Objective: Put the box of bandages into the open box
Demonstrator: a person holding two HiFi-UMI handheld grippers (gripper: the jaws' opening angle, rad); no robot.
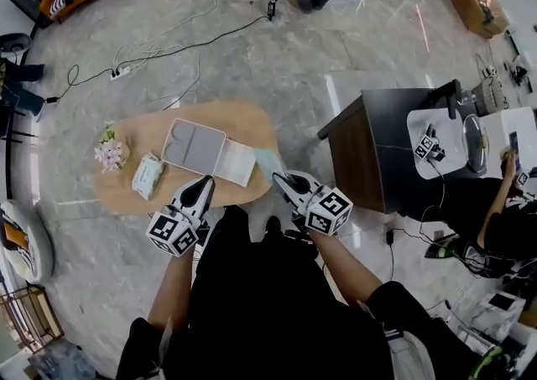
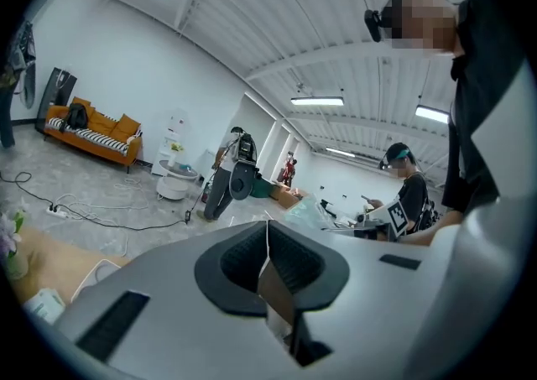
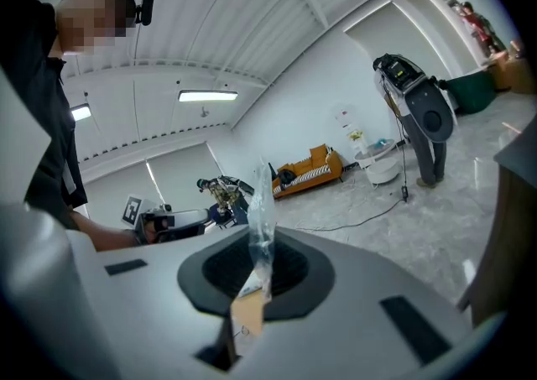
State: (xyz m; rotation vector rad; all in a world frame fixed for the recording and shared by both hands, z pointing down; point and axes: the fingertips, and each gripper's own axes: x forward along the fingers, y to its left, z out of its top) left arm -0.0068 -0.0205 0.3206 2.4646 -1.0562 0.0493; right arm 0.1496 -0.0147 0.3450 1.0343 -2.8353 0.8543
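We see an oval counter (image 1: pixel 243 118) of pale, smooth wood standing on grey marbled floor. At its middle sits the open box (image 1: pixel 168 148), a shallow square with rounded corners, a white rim and a matte grey inside. Its white flap (image 1: pixel 237 162) is folded out toward the counter's near edge.

The small white-and-green pack that we take for the box of bandages (image 1: pixel 148 175) has soft, rounded edges. It lies flat near the counter's left edge, between a little bunch of pink-and-white flowers (image 1: pixel 110 152) and the open box, apart from both grippers.

The right gripper (image 3: pixel 256 261) has its ribbed black fingers clenched on a crinkled clear plastic film (image 3: pixel 258 202) that stands up out of them. From the head view this film reads only as a pale, greenish patch at the counter's right end, and we cannot tell what it wraps.

The left gripper (image 2: pixel 267 244) is clenched too, at the near edge by the open box. A hair-thin pale line shows in the seam between its fingers, too slight for us to identify.
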